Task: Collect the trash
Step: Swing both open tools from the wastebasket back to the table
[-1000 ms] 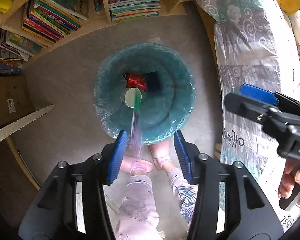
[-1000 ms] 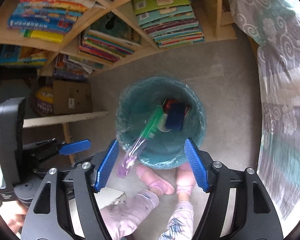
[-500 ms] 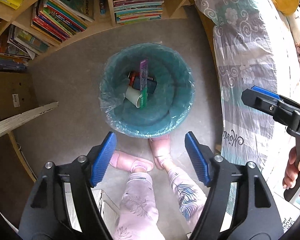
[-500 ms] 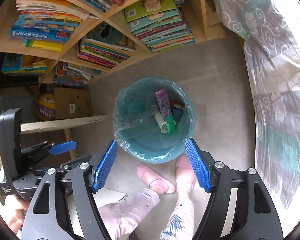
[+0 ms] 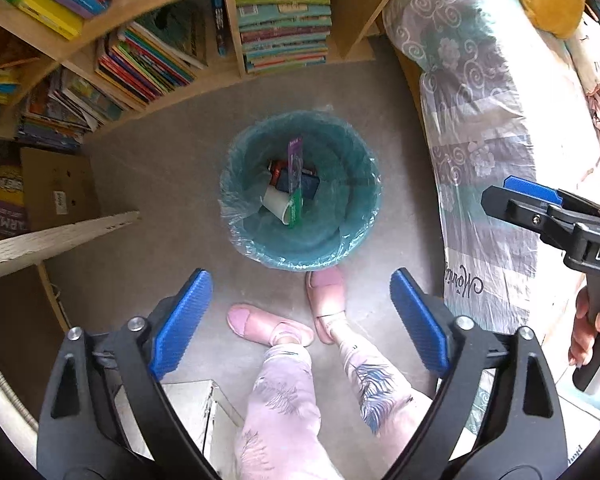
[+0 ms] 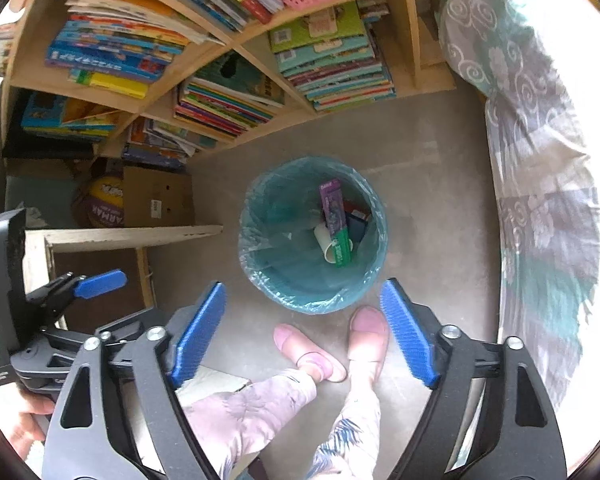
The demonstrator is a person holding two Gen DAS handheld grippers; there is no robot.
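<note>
With the long purple-and-green box (image 5: 295,182) lying inside the lined bin (image 5: 332,240), straight below and ahead of the left hand-held gripper (image 5: 300,320), the drop looks done and the step in hand is, as I judge it, clearing away from the bin to fetch whatever trash is left. The left hand-held gripper has just been opening its jaws and they stand spread wide with nothing between them; only the floor and the person's pink slippers (image 5: 324,300) show through the gap. The right hand-held gripper (image 6: 302,332) has likewise been opening, its blue pads (image 6: 198,332) well apart and empty, and the bin sits just beyond its fingertips. In the bin the box rests slanted on a white paper cup (image 5: 276,204) and some dark and red packets, one end leaning up toward the far wall of the liner. To do this well, lift both tools straight up and back toward the body before swinging sideways, so neither finger snags the loose plastic liner folded over the rim. Keep the jaws spread as they are; that saves a motion at the next pick. The right hand-held gripper is seen from the left wrist view (image 5: 548,216) off to the side over the patterned bed cover (image 5: 480,120), so mind that the two tools do not cross. No further trash is visible on the floor near the bin, so the next item must be looked for elsewhere.
</note>
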